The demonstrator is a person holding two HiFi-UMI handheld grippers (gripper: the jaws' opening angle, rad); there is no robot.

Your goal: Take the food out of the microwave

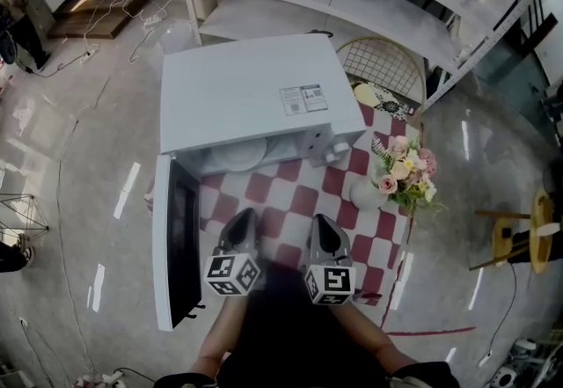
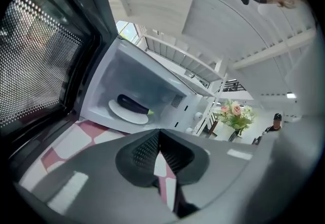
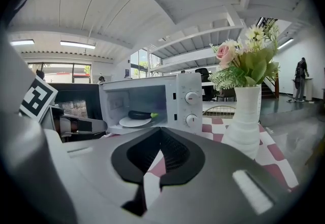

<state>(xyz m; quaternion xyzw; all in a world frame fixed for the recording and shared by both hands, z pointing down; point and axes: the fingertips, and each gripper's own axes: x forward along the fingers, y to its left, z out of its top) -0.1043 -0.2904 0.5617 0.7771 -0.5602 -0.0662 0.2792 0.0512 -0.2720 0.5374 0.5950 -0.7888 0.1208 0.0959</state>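
A dark purple eggplant (image 2: 133,104) lies on a white plate (image 2: 123,114) inside the open white microwave (image 1: 251,91). The right gripper view shows the eggplant (image 3: 140,114) and the plate (image 3: 133,122) too. From the head view only the plate's edge (image 1: 236,155) shows in the cavity. My left gripper (image 1: 245,219) is shut and empty, hovering over the checked cloth a little in front of the opening. Beside it, my right gripper (image 1: 323,223) is also shut with nothing in it, short of the control panel. Both sets of jaws (image 2: 159,134) (image 3: 161,132) point at the microwave.
The microwave door (image 1: 172,241) swings out to the left, close beside my left gripper. A white vase of flowers (image 1: 374,188) stands right of the microwave on the red-and-white checked cloth (image 1: 281,201). A wire chair (image 1: 383,65) and shelving stand behind the table.
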